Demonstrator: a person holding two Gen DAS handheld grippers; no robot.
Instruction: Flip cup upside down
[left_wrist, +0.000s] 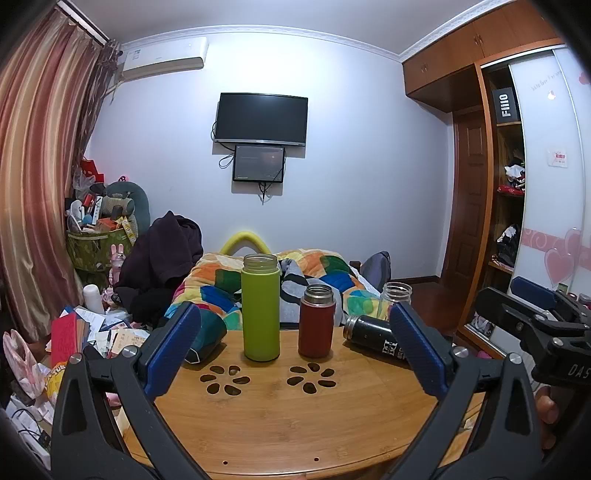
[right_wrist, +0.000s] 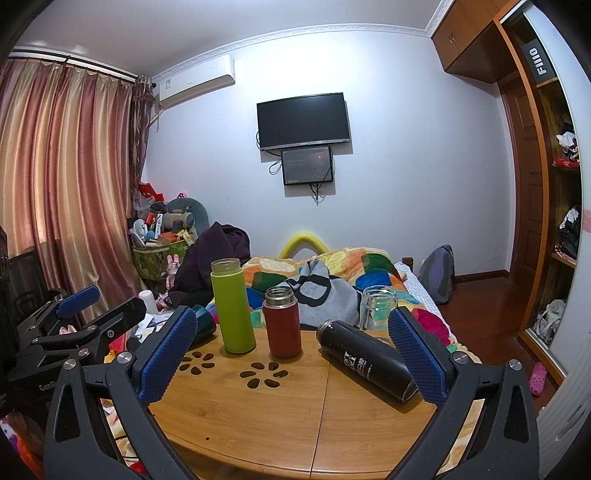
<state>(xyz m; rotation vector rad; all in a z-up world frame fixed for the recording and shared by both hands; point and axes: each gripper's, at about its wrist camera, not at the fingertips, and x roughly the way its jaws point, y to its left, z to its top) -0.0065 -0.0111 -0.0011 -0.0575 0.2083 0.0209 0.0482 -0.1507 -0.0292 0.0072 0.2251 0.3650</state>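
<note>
White wall with TV (left_wrist: 261, 119), air conditioner (left_wrist: 164, 57), striped curtains (left_wrist: 44, 166) left, wooden wardrobe (left_wrist: 491, 155) right, quilt-covered bed (right_wrist: 351, 269)

Left claw (left_wrist: 295, 345) and right claw (right_wrist: 293, 349) agape, empty.

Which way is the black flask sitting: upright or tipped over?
Tipped over: the black flask lies on its side on the wooden table, mouth toward the bed.

Smooth bamboo-grain table (left_wrist: 280, 417); matt green cup (left_wrist: 260, 314); glossy black flask (right_wrist: 365, 360); clear glass jar (right_wrist: 376, 308)
</note>
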